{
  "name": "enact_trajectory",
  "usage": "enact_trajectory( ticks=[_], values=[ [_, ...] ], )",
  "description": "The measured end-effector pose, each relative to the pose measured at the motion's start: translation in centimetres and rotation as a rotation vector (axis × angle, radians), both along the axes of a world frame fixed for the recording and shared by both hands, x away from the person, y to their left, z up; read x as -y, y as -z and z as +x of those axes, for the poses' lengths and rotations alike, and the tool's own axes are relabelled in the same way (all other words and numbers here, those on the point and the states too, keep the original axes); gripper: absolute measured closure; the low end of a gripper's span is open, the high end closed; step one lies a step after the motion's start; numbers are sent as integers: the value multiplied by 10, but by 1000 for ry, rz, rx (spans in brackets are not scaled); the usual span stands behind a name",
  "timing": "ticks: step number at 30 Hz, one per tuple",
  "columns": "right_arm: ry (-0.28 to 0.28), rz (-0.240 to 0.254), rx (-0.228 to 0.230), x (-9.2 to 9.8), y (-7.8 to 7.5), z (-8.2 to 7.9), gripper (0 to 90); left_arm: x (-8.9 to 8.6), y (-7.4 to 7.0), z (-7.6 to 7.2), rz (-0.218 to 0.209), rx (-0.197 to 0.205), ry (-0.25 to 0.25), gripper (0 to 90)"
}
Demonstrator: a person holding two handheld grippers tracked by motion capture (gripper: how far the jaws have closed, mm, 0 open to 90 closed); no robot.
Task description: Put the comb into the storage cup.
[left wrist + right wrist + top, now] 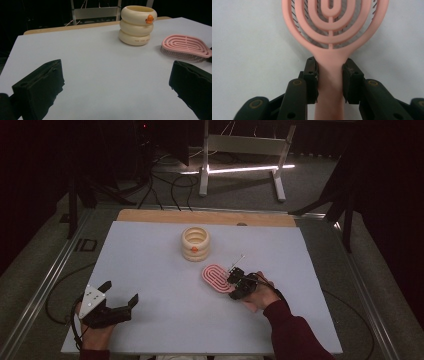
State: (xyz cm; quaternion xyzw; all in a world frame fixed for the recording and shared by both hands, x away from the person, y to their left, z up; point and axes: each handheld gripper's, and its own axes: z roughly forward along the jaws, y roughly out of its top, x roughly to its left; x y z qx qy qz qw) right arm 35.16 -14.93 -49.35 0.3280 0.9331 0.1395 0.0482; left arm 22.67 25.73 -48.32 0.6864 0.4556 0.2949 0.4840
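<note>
Gripping looks done or close to it: in the right gripper view the right gripper [329,75] has its two black jaws set on either flank of the pink hairbrush [332,32] at the neck, where the handle widens into the oval head, and the pads seem pressed against the plastic, though a thin gap on one side cannot be ruled out from this angle. What the coming move turns on is the brush's long axis: it runs straight out from between the jaws, handle back toward the palm and head directly ahead of the fingertips, so the tool and the brush are in line and any lift or swing will carry the head out in front. From the high view the brush [218,278] lies flat on the pale table [150,270], bristles down by the look of it, with the right gripper [239,284] at its near end. Ahead of the head, and well apart from it, stands the cream ringed cup [195,243] with an orange mark on its side. The left gripper [120,302] rests near the table's front edge, jaws spread wide on nothing, far off to the side of the brush, so the right hand [260,292] is plainly the nearer one.
</note>
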Motion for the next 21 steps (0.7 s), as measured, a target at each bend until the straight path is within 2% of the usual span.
enact_trajectory(
  ticks=[5,15,16,21],
  values=[
    [14,12,-4,-1,0,-3,700,-1,0,0,-6,-4,-3,2],
    [42,98,-1,7,-1,-5,704,0,1,1,-12,-17,1,3],
    [52,118,-1,8,-1,-5,704,0,1,2,-12,-20,3,2],
    [58,159,16,10,-5,-6,704,0,1,2,-14,-25,7,2]
  ],
)
